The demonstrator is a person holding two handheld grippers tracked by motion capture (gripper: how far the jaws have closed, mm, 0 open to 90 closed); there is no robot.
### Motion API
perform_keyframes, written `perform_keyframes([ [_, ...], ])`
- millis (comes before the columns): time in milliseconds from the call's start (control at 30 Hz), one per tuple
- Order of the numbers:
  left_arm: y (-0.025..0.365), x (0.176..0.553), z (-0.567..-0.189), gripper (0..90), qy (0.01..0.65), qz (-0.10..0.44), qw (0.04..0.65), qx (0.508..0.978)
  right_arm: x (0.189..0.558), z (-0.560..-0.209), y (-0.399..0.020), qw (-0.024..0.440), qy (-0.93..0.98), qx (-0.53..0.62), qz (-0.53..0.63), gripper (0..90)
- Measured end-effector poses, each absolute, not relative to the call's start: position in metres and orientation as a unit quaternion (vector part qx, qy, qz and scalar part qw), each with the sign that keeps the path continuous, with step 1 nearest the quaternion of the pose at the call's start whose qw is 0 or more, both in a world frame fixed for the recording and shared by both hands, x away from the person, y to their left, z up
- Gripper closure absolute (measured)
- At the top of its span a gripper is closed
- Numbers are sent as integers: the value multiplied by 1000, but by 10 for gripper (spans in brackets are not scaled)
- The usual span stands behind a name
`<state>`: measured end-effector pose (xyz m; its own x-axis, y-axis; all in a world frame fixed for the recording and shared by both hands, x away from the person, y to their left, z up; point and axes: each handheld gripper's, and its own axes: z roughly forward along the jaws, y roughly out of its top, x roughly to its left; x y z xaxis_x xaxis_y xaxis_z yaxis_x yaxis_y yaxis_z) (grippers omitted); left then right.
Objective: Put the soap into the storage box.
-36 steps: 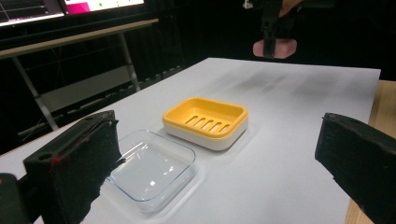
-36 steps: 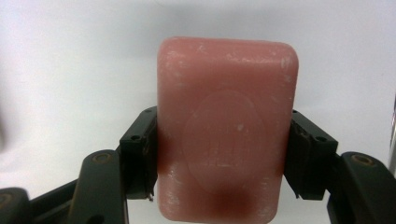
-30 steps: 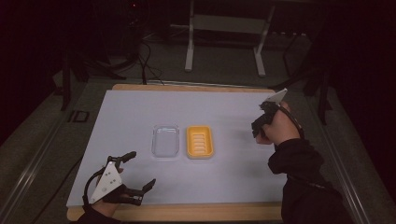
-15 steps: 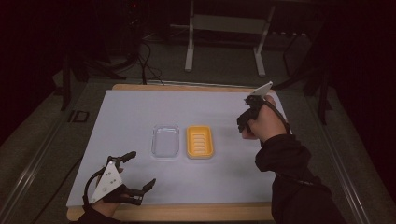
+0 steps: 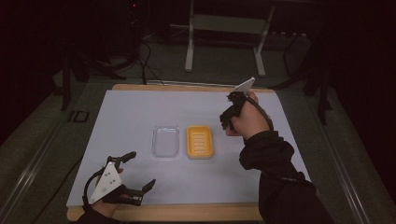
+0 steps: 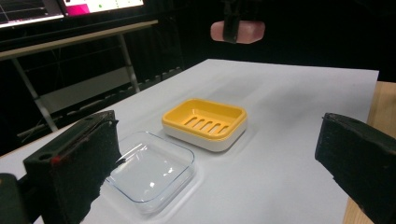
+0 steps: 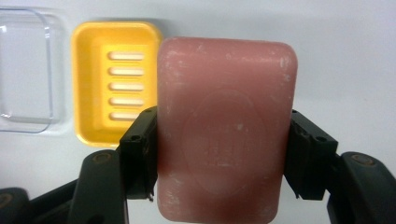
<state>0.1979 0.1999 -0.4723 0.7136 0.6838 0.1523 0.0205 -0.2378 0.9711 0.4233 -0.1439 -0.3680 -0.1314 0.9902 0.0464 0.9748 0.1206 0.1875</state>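
Note:
A pink bar of soap (image 7: 226, 130) is clamped between the two black jaws of my right gripper (image 7: 224, 156), which is shut on its long sides. In the high view the right gripper (image 5: 229, 116) hangs above the table just right of a yellow slotted soap dish (image 5: 200, 142). From the right gripper view the dish (image 7: 107, 79) lies below and left of the soap. A clear plastic lid (image 5: 166, 141) lies beside the dish on its left. My left gripper (image 5: 139, 170) rests open near the table's front left, with the dish (image 6: 205, 122), the lid (image 6: 149, 170) and the raised soap (image 6: 238, 30) ahead of it.
A white sheet (image 5: 140, 112) covers a wooden table (image 5: 187, 212). Beyond the far edge stands a metal stand (image 5: 224, 42) on a dark floor. A desk with monitors (image 6: 70, 7) shows in the left gripper view.
My right gripper has carried the soap leftward across the table, from the right side to just right of the yellow dish. The left gripper has stayed put.

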Motion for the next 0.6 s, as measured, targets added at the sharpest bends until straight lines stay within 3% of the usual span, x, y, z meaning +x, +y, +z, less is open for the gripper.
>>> perform_keyframes([
  [600, 200, 198, -472, 6, 242, 291, 569, 730, 414, -379, -97, 12, 761, 637, 122, 377],
])
